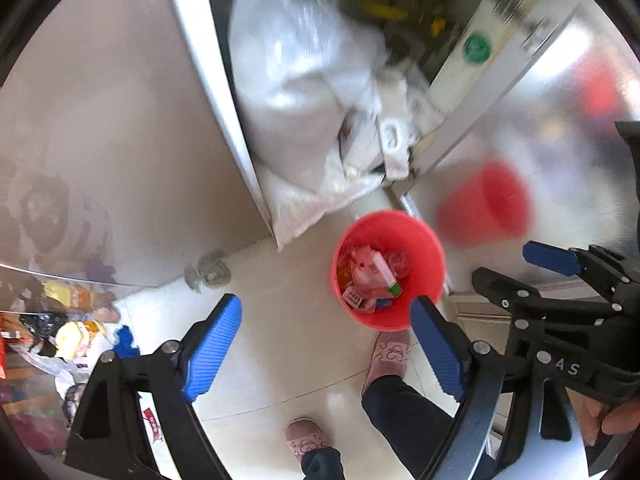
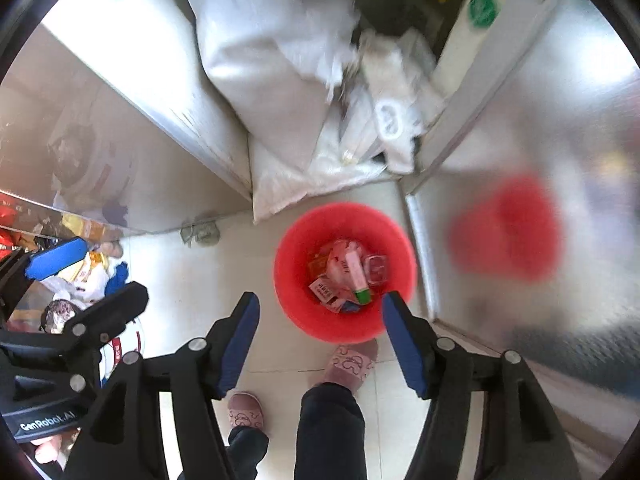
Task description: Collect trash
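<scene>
Empty tongs overlap bin; sacks blurred.

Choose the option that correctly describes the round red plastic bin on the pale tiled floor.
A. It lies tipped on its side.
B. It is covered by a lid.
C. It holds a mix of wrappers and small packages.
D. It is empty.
C: the round red plastic bin stands upright and uncovered, and wrappers and small packages show inside it in both wrist views.
</scene>
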Motion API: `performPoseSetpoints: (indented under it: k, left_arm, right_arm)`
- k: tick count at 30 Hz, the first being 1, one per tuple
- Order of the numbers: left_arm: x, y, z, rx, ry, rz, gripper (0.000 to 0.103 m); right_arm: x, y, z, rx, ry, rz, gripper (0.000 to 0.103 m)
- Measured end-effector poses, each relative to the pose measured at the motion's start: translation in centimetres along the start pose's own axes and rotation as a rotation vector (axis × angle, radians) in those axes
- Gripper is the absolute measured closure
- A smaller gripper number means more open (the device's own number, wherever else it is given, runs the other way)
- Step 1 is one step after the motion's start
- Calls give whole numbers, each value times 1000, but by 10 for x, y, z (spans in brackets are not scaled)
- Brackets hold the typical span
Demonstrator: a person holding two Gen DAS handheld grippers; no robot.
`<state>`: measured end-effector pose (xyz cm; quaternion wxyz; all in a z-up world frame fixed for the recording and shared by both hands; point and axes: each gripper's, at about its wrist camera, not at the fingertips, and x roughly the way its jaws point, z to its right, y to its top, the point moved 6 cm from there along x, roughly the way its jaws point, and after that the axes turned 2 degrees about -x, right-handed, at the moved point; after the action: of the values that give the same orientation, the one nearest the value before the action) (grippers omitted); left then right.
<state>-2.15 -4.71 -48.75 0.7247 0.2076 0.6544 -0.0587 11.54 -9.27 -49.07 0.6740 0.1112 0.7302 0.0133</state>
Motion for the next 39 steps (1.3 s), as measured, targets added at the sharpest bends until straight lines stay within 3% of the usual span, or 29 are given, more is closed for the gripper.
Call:
performPoseSetpoints:
  k: [6, 10, 17, 29, 39]
  left_arm:
    - [-129, 2, 1, 27, -63, 124, 18]
    - [-219, -2, 1, 72, -51, 235, 18]
    - [-347, -10, 9, 132, -60, 446, 17]
    - [-469, -32, 38, 218, -145, 576, 16]
    - [-522, -46, 60, 245, -131, 667, 1]
  right_arm:
    - [-132, -5, -27, 2, -51, 150, 34]
    - [-219, -15, -47, 11, -121, 259, 18]
    - [-345, -43, -65, 79, -234, 456, 11]
    - [-452, -80, -64, 152, -377, 605, 3]
    - [-495, -103, -56, 177, -433, 695, 1]
